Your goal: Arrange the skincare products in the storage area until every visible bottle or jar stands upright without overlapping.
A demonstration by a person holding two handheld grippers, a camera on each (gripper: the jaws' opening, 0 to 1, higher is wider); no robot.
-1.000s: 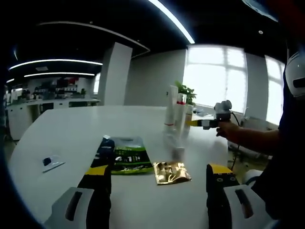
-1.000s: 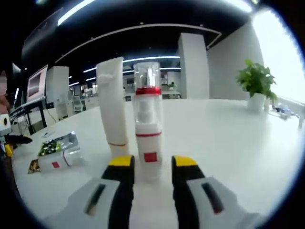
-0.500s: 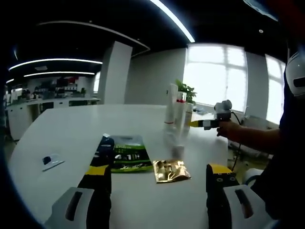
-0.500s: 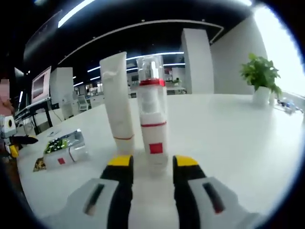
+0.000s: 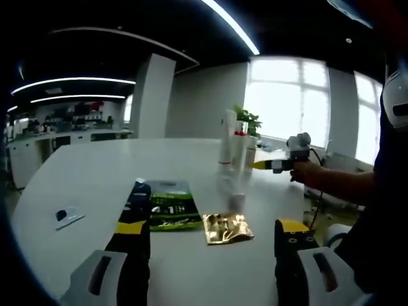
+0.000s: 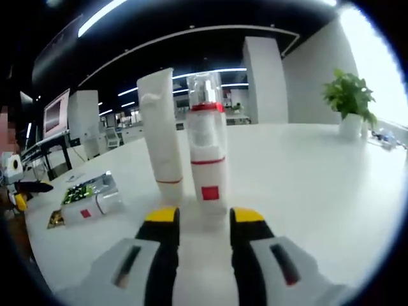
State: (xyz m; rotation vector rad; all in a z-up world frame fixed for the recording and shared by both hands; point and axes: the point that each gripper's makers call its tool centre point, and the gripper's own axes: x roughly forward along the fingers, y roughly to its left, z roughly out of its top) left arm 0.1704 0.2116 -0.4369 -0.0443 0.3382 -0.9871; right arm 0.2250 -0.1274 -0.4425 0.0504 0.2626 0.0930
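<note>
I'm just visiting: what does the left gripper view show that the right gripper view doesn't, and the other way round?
Left gripper view's extras: a small flat packet lying apart on the table, and a hand holding the right gripper. Right gripper view's extras: a screen at the far left, and the pump bottle's red square label. Shared: the white tube, that bottle and the potted plant.

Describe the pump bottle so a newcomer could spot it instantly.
On the white table, just ahead of the right gripper, two tall products stand upright side by side. The pump bottle has a clear cap, red collar and small red square; its neighbour, the plain white tube, has neither.
</note>
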